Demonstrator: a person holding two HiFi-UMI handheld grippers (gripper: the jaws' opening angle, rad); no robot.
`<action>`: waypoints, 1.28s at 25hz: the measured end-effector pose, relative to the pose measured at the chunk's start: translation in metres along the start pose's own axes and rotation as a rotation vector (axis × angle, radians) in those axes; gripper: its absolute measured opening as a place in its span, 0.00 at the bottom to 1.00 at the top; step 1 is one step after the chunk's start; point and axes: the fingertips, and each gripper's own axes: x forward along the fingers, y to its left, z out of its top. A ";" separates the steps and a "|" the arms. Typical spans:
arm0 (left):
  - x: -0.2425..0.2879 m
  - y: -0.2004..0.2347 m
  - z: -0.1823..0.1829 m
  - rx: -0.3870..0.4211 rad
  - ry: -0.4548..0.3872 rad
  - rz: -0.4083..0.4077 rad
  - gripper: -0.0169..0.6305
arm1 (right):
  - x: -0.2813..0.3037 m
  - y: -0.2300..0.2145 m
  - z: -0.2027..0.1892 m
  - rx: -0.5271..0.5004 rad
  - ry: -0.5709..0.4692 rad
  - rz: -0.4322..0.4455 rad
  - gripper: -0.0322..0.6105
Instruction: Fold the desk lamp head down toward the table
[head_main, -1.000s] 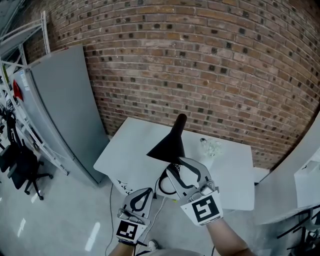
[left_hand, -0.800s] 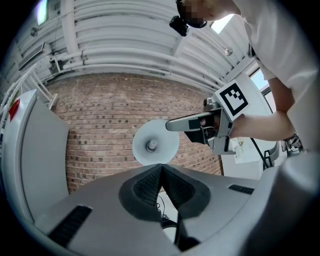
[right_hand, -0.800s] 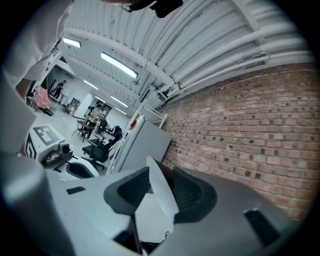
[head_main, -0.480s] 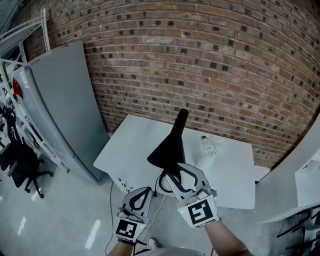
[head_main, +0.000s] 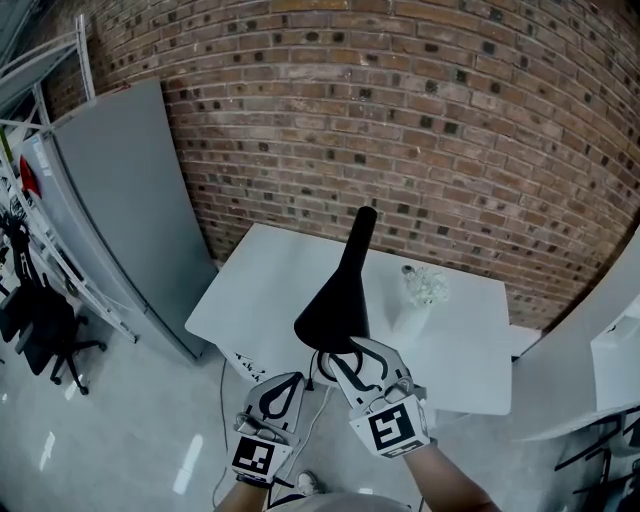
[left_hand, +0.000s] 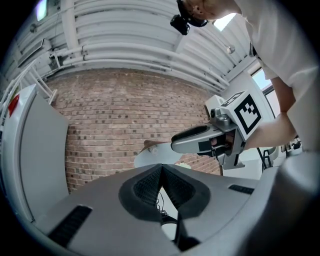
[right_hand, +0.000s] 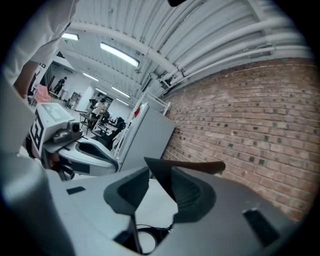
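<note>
The black lamp head (head_main: 335, 310) leans over the near edge of the white table (head_main: 262, 290). The right gripper (head_main: 342, 357) has its jaws wide apart around the head's rim, not clamping it. Just left, the left gripper (head_main: 293, 382) is closed and empty.

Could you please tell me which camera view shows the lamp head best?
The head view: the whole black lamp head shows from above. The right gripper view catches only its dark edge and neck past the fingers; the left gripper view shows at most a pale sliver, perhaps its underside.
</note>
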 end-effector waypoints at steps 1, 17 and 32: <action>0.001 0.000 -0.001 -0.001 0.002 -0.001 0.04 | 0.001 0.001 -0.003 0.002 0.003 0.002 0.27; 0.010 0.006 -0.016 -0.020 0.030 -0.003 0.04 | 0.012 0.012 -0.039 0.023 0.055 0.034 0.29; 0.009 0.007 -0.028 -0.024 0.051 -0.020 0.04 | 0.028 0.015 -0.075 0.128 0.102 0.034 0.30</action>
